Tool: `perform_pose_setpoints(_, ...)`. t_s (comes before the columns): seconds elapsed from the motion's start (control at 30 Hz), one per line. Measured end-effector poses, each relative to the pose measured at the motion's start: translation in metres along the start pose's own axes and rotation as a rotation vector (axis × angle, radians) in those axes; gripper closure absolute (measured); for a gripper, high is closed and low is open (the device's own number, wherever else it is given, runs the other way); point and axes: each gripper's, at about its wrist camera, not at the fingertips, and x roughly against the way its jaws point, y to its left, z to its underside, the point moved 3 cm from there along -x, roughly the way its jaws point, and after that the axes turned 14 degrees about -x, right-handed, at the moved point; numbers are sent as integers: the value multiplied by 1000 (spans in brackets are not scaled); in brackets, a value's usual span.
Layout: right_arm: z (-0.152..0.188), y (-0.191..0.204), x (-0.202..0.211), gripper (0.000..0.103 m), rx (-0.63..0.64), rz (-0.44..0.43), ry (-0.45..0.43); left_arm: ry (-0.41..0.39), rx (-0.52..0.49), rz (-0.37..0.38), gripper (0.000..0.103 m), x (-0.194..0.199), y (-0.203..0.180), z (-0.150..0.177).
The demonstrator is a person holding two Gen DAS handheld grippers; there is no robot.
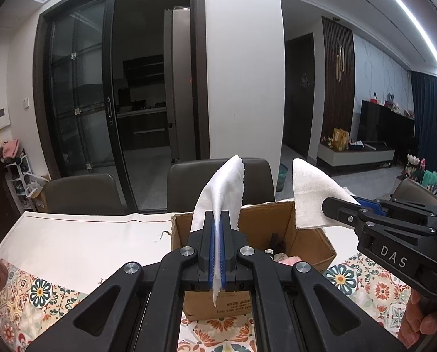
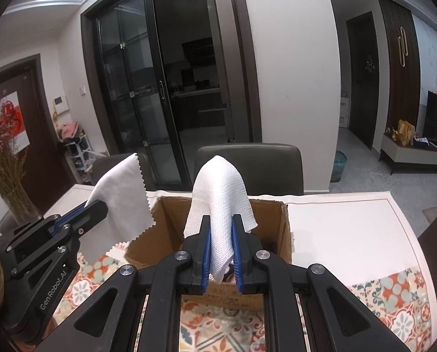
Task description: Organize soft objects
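My left gripper (image 1: 217,220) is shut on a smooth white cloth with a zigzag edge (image 1: 224,187), held up above an open cardboard box (image 1: 306,234). My right gripper (image 2: 220,223) is shut on a white gauze cloth (image 2: 221,199), also held over the box (image 2: 165,234). In the left wrist view the right gripper (image 1: 330,204) comes in from the right with the gauze cloth (image 1: 312,199). In the right wrist view the left gripper (image 2: 96,205) comes in from the left with the zigzag cloth (image 2: 121,202). Some dark and pink items (image 1: 283,253) lie inside the box.
The box stands on a table with a floral patterned cloth (image 2: 394,299) and a white mat (image 1: 86,243). Two dark chairs (image 1: 80,193) stand behind the table. A vase of dried flowers (image 2: 1,164) stands at the left. A white pillar and glass sliding doors are behind.
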Motion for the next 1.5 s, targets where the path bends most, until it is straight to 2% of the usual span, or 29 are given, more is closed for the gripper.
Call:
perform_pose_setpoints(0.37, 0, -13, -49, 89, 22, 57, 76, 105, -35, 25, 98, -56, -9, 5)
perform_pose_setpoints(0.73, 7, -19, -82, 88, 61, 88, 153, 212, -48, 43, 96, -90, -19, 19)
perform_pose_setpoints(0.8, 8, -23, -86, 85, 59, 92, 174, 224, -46, 38, 85, -94, -21, 19)
perform_pose_setpoints(0.83, 9, -25, -89, 82, 50, 90, 192, 234, -42, 34, 74, -95, -21, 20)
perform_pose_setpoints(0.87, 9, -25, -92, 71, 44, 92, 201, 238, -38, 33, 66, -96, -19, 22)
perform_pose_setpoints(0.9, 9, -27, -93, 59, 36, 100, 204, 236, -32, 29, 66, -95, -19, 22)
perform_pose_setpoints(0.93, 10, -29, -94, 56, 32, 107, 201, 235, -33, 25, 66, -94, -19, 22)
perform_pose_setpoints(1.2, 11, -31, -74, 56, 25, 144, 161, 228, -38, -41, 53, -73, -14, 22)
perform_pose_setpoints(1.5, 15, -17, -27, 56, -17, 131, 105, 176, -5, -99, 45, -14, -3, 13)
